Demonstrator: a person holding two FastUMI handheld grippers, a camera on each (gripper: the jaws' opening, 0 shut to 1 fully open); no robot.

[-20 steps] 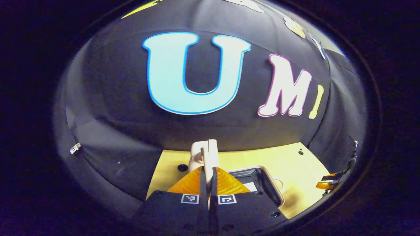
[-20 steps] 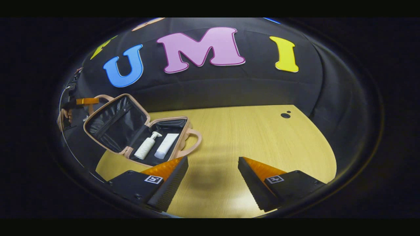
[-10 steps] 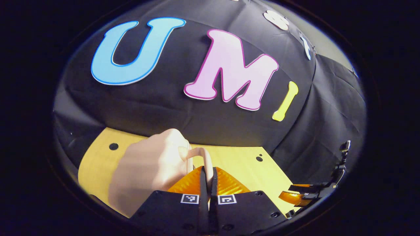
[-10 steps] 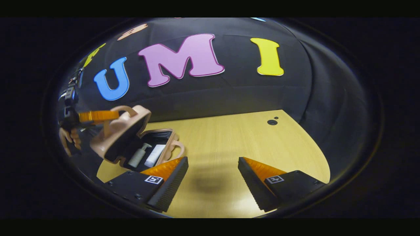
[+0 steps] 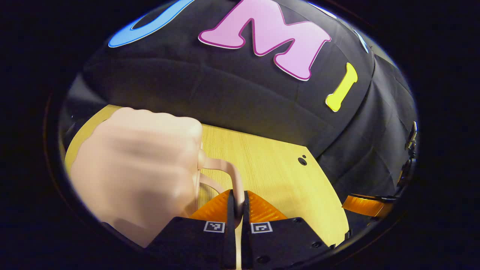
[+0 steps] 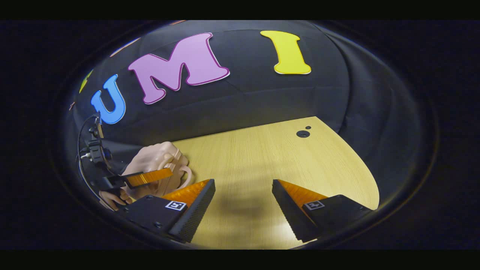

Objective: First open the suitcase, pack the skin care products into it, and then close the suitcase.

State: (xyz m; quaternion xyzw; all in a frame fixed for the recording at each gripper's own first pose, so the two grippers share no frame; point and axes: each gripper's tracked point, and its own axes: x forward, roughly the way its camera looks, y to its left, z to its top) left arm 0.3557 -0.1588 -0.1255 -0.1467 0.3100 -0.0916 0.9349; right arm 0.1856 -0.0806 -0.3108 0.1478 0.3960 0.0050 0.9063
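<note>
- Suitcase first: the small pale-pink hard-shell suitcase point(image 5: 138, 168) sits on the left part of the light wooden table point(image 5: 277, 180), lid down on the base, so it looks closed from both views. In the right gripper view it's at the table's left edge point(image 6: 157, 165), close to the black cloth wall.
- Its thin pink loop handle point(image 5: 228, 174) sticks out to the side, and the left gripper point(image 5: 239, 204) has its two orange fingers pressed together on that handle, pinching it.
- Right gripper view shows that same left gripper point(image 6: 150, 177) from the side, reaching across the front of the case, with a hand point(image 6: 110, 197) holding it low at the left.
- The right gripper point(image 6: 243, 198) is well apart from the case, hovering over bare table with its fingers spread wide, nothing between them.
</note>
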